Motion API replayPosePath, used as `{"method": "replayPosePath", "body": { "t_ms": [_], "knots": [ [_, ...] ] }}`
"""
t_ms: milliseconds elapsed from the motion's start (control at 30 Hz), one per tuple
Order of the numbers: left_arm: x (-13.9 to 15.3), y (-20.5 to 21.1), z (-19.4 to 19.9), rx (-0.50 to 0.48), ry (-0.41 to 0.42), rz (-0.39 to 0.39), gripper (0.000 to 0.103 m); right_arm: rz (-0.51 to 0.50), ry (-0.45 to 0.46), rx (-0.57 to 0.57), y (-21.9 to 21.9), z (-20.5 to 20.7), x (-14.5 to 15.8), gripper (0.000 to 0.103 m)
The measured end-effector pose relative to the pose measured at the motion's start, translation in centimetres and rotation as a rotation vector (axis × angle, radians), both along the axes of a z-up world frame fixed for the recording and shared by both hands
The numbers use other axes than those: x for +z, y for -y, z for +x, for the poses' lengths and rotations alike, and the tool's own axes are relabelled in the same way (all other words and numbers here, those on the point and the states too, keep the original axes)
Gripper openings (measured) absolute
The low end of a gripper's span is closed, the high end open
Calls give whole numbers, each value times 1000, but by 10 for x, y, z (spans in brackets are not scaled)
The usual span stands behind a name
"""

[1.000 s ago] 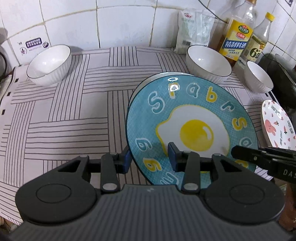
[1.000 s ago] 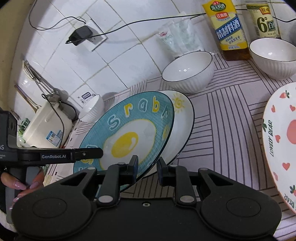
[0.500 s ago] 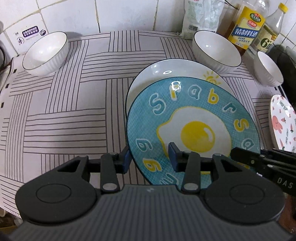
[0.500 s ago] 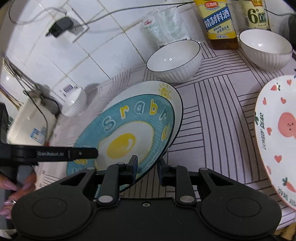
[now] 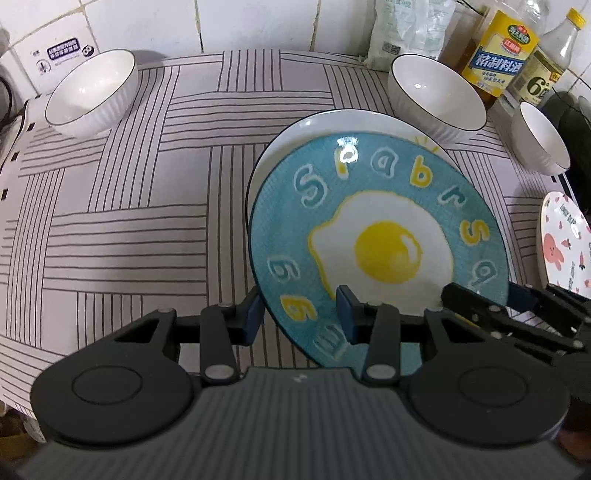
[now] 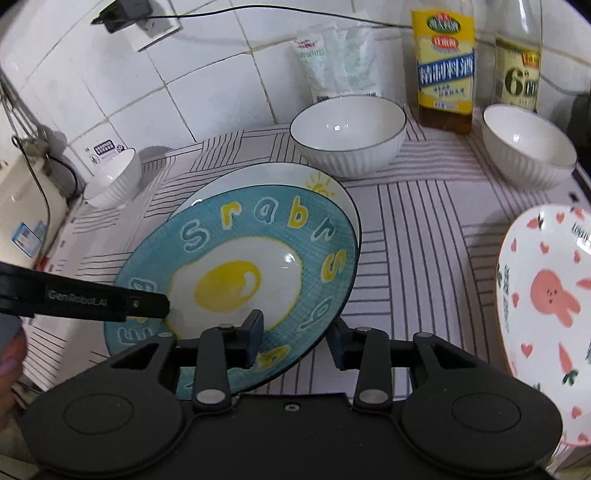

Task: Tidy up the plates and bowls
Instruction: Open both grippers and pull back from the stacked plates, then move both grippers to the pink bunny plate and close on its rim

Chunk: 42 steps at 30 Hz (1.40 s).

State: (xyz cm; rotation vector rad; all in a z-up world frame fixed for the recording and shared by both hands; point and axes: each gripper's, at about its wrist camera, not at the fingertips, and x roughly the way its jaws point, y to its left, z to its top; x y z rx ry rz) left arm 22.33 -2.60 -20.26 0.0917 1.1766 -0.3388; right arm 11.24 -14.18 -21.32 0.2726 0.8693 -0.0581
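A blue plate with a fried-egg print (image 5: 376, 236) (image 6: 240, 280) lies over a white plate with a sun drawing (image 5: 332, 125) (image 6: 295, 177). My left gripper (image 5: 299, 314) straddles the blue plate's near-left rim, its jaws wide, and my right gripper (image 6: 295, 336) straddles its near-right rim, jaws parted. A pink rabbit plate (image 5: 565, 247) (image 6: 546, 314) lies to the right. White ribbed bowls stand at back left (image 5: 90, 92) (image 6: 112, 177), back middle (image 5: 437, 92) (image 6: 349, 133) and back right (image 5: 537, 136) (image 6: 528, 146).
A striped cloth (image 5: 129, 184) covers the counter. Two oil and vinegar bottles (image 5: 498, 51) (image 6: 445, 70) and a white bag (image 5: 410, 29) stand against the tiled wall. A white appliance (image 6: 22, 206) sits at far left. Dark stove (image 5: 569, 110) at right.
The blue plate has come down from a tilt onto the white plate. Both grippers moved with it, and their jaws have opened wider around its rim.
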Motion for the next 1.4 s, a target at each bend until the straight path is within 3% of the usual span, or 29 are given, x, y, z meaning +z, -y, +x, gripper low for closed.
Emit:
{"method": "replayPosePath", "body": {
  "t_ms": [233, 300, 500, 567, 633, 767, 933, 1100, 1233, 1400],
  "knots": [
    [16, -3, -10, 14, 19, -12, 37, -38, 40, 10, -6, -7, 6, 44],
    [27, -4, -16, 11, 31, -9, 37, -18, 74, 14, -4, -14, 21, 44],
    [84, 1, -46, -49, 88, -29, 38, -123, 201, 101, -10, -48, 78, 45],
    [103, 3, -57, -73, 115, -24, 40, -173, 239, 141, -12, -62, 96, 49],
    [118, 8, -65, -96, 133, -22, 41, -218, 282, 179, -13, -80, 113, 59],
    [138, 22, -86, -155, 161, -25, 45, -223, 340, 200, -2, -106, 134, 69],
    [144, 50, -107, -252, 152, -21, 55, -206, 364, 157, 23, -145, 145, 71],
    [141, 73, -121, -285, 149, -30, 63, -221, 369, 88, 49, -179, 147, 72],
    [132, 86, -138, -315, 167, -25, 67, -221, 356, 31, 67, -196, 138, 83],
    [117, 100, -142, -313, 168, -71, 69, -158, 377, -54, 89, -211, 115, 85]
  ]
}}
